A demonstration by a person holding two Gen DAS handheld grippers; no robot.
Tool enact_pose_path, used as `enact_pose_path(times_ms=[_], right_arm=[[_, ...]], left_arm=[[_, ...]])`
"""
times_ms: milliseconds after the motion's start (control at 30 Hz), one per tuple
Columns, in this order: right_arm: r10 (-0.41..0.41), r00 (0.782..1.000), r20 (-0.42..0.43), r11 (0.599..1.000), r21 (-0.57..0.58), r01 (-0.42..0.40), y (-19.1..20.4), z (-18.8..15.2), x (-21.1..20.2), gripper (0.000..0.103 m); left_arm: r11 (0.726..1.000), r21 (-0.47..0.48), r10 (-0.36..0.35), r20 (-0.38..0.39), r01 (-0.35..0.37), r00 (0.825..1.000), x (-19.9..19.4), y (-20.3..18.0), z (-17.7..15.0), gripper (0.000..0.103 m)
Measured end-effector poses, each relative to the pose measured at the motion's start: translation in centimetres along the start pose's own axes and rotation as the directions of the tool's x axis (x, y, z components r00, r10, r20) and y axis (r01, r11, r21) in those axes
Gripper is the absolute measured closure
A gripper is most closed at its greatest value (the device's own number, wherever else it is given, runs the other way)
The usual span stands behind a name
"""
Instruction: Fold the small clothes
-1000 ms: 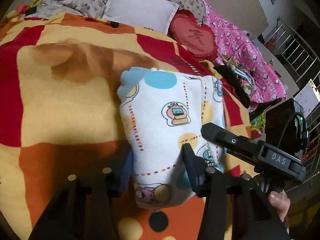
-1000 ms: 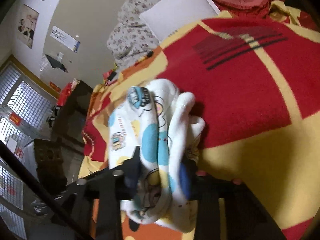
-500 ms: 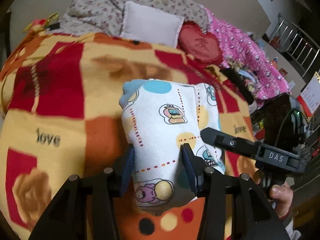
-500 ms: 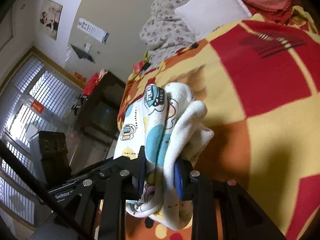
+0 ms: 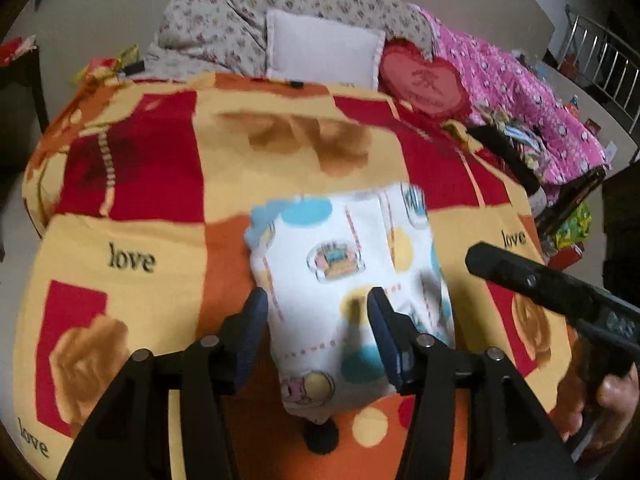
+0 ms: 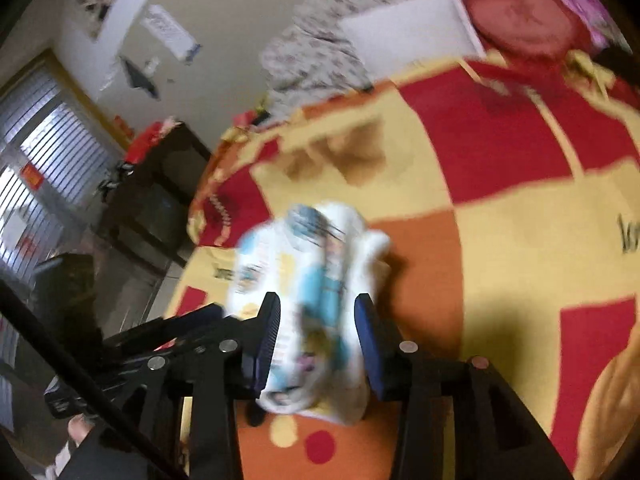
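Observation:
A folded white child's garment point(image 5: 344, 280) with cartoon prints and blue and yellow dots lies on the patchwork blanket point(image 5: 132, 168). My left gripper point(image 5: 316, 312) is open, its blue-padded fingers straddling the garment's near left part. The garment also shows in the right wrist view point(image 6: 316, 280), blurred, as a thick folded bundle. My right gripper point(image 6: 317, 320) is open around its near end, pads apart from the cloth. The right gripper's black body point(image 5: 552, 292) shows at the right of the left wrist view.
At the head of the bed lie a white pillow point(image 5: 324, 52), a red heart cushion point(image 5: 424, 84), a floral quilt point(image 5: 224, 28) and a pink quilt point(image 5: 516, 92). A dark cabinet point(image 6: 152, 192) stands left of the bed. A metal rail point(image 5: 604, 68) is at far right.
Both grippers have opened and let go of the folded garment, which now rests on the blanket. Both cameras have pulled back and up, showing more of the bed.

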State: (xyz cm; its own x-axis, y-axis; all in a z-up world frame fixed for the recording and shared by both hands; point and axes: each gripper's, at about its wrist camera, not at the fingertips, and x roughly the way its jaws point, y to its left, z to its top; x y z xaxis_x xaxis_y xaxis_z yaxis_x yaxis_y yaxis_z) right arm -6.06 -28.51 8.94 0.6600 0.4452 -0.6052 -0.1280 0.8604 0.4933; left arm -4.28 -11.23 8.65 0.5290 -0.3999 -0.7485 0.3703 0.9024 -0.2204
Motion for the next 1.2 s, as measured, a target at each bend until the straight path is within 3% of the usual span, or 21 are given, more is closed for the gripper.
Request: enact_pose_path(times_ms=[167, 267, 400, 500, 800, 933, 1000, 1100, 1200], right_arm=[[0.017, 1.0, -0.024, 0.999, -0.041, -0.018, 2.0, 1.3, 2.1, 0.062], [0.004, 0.998, -0.064, 1.0, -0.017, -0.005, 1.3, 1.9, 4.6, 0.063], [-0.069, 0.991, -0.119, 0.997, 0.031, 0.073, -1.1, 1.6, 7.1, 0.072], [-0.075, 0.989, -0.13, 0.996, 0.042, 0.081, -2.0, 0.8, 8.0, 0.072], [-0.018, 0.997, -0.078, 0.999, 0.04, 0.021, -1.1, 0.4, 3.9, 0.07], [-0.09, 0.993, -0.082, 0.996, -0.03, 0.088, 0.5, -1.4, 2.2, 0.065], [-0.146, 0.984, -0.104, 0.988, -0.068, 0.139, 1.0, -2.7, 2.7, 0.059], [-0.17, 0.975, -0.143, 0.984, -0.079, 0.16, 0.7, -4.1, 4.1, 0.059], [-0.188, 0.978, -0.093, 0.98, -0.089, 0.18, 1.3, -4.2, 2.8, 0.058]], left_arm=[[0.996, -0.024, 0.084, -0.012, -0.084, 0.996, 1.6, 0.9, 0.6, 0.048], [0.996, -0.039, 0.079, -0.041, -0.08, 0.996, 2.8, 1.3, 0.4, 0.047], [0.995, -0.017, 0.094, -0.029, -0.094, 0.995, 3.5, 0.8, 0.3, 0.041], [0.994, 0.008, 0.107, -0.027, -0.107, 0.994, 4.2, 0.3, 0.2, 0.04], [0.992, 0.004, 0.127, -0.011, -0.127, 0.992, 3.1, 0.5, 0.0, 0.039], [0.991, -0.01, 0.137, -0.008, -0.137, 0.991, 2.6, 0.6, -0.3, 0.038], [0.99, -0.023, 0.142, -0.005, -0.142, 0.99, 2.4, 0.7, -0.6, 0.037], [0.985, -0.024, 0.169, 0.006, -0.169, 0.986, 1.8, 0.6, -1.1, 0.036], [0.977, -0.011, 0.214, 0.036, -0.213, 0.976, 0.7, 0.4, -1.6, 0.031]])
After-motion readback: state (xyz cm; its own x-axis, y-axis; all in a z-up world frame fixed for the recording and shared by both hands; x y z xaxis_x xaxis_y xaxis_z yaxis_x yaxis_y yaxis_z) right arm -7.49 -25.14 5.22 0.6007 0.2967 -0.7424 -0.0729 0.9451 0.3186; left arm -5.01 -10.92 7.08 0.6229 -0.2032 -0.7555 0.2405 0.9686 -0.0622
